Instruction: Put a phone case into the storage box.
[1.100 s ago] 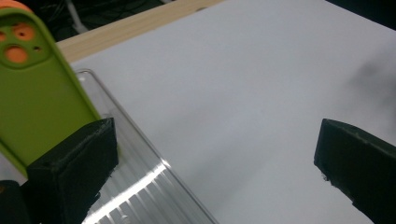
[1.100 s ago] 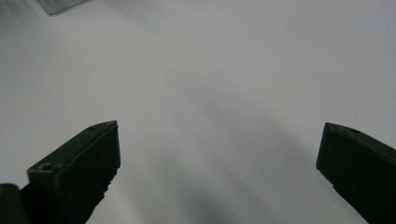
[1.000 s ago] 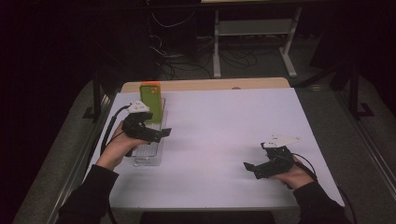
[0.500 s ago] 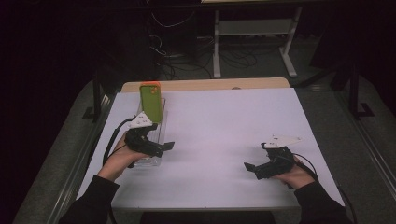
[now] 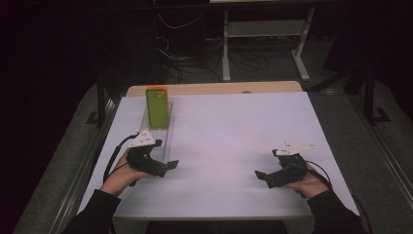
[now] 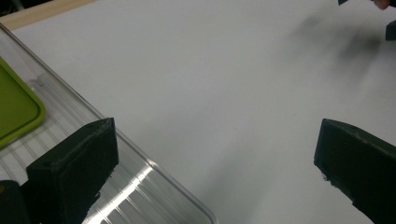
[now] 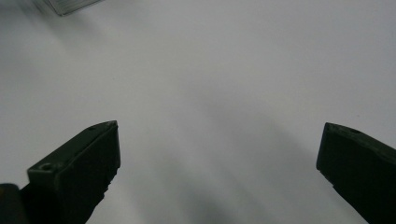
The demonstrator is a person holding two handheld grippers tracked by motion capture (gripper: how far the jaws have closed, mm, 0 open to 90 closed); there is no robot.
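Clear tray; under left hand-held gripper; jaws apart

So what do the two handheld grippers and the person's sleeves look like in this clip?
Both the left gripper and the right gripper have black bodies, and each is topped by a pale grey three-cornered plate with small dark dots. Their fingers are blocky, matte black and square-ended. A black cable loops away from each gripper. The person wears dark long sleeves down to the wrists.
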